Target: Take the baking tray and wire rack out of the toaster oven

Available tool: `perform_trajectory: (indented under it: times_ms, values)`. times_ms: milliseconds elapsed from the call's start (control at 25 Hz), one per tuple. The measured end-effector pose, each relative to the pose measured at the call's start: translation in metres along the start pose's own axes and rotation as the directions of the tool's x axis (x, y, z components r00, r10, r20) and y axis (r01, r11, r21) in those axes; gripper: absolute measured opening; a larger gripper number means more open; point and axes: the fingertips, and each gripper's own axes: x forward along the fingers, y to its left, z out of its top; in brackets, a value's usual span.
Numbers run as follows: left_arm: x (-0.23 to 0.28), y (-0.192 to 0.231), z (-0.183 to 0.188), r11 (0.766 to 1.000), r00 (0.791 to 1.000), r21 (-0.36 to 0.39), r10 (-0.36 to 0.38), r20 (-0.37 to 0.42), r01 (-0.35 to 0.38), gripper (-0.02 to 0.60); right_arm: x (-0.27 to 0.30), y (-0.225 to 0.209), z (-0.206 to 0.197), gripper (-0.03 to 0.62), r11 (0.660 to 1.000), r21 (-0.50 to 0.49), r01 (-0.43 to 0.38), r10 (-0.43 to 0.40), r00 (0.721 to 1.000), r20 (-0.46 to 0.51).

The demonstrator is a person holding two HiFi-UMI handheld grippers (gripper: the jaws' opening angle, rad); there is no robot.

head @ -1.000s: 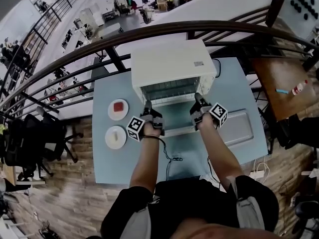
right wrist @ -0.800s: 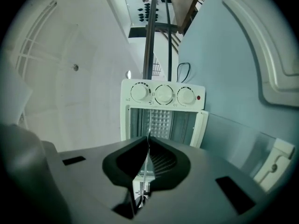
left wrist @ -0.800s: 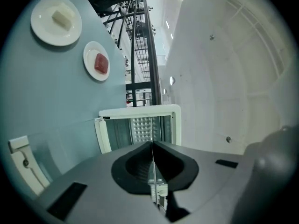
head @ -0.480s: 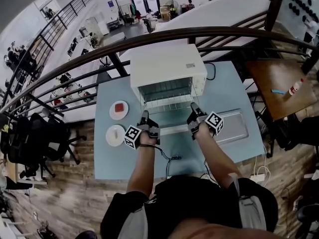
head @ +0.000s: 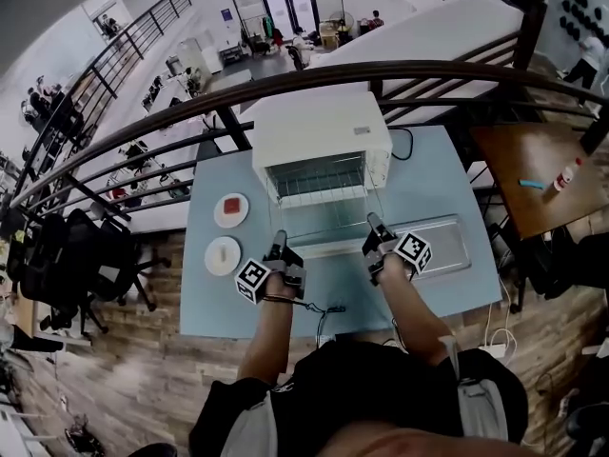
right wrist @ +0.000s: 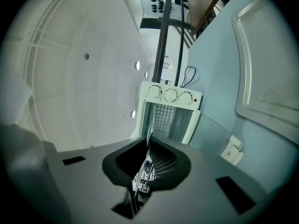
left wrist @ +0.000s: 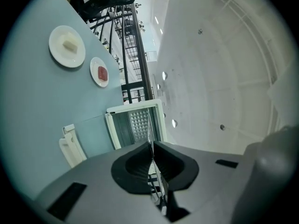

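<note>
1. Your left gripper (head: 279, 246) is clamped on the wire rack (left wrist: 151, 125) – the jaws are pinched on its thin left edge.
2. Your right gripper (head: 373, 227) is likewise closed on the rack's right edge.
3. Between them, the rack hangs level over the open door (head: 328, 248) of the toaster oven (head: 319, 127). Whether its far edge is clear of the oven mouth cannot be told.
4. The baking tray (head: 445, 244) lies on the blue table (head: 219, 303), just right of the door – beside your right gripper.
5. Two small plates (head: 230, 209) sit left of the oven.
</note>
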Motion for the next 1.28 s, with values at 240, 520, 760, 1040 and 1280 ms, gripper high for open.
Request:
perform_trajectory:
  times_ms: [240,520,760,1040,1280]
  values:
    - [-0.02,-0.004,-0.02,0.999,1.0,0.041,0.002,-0.024,-0.001,0.025,-0.023,0.002,0.002,0.029,1.0,-0.025,-0.018,0.017,1.0,-0.024]
    - [-0.026,-0.016,-0.04,0.995,0.996,0.095,-0.008,-0.091,0.017,0.026,-0.046,0.0,0.011,0.032,0.999,-0.036,-0.008,0.008,1.0,0.02]
    - [-0.015,-0.023,-0.106,0.99,0.982,0.135,-0.011,-0.19,0.037,0.026,-0.089,-0.017,0.063,0.035,0.999,-0.035,0.013,-0.01,0.995,0.104]
    - [-0.002,-0.028,-0.17,0.984,0.955,0.164,-0.015,-0.297,0.066,0.031,-0.138,-0.031,0.11,0.038,0.997,-0.053,0.053,-0.043,0.982,0.186]
    - [0.007,-0.023,-0.239,0.978,0.923,0.191,0.001,-0.386,0.079,0.043,-0.189,-0.056,0.155,0.043,0.992,-0.066,0.111,-0.091,0.964,0.249]
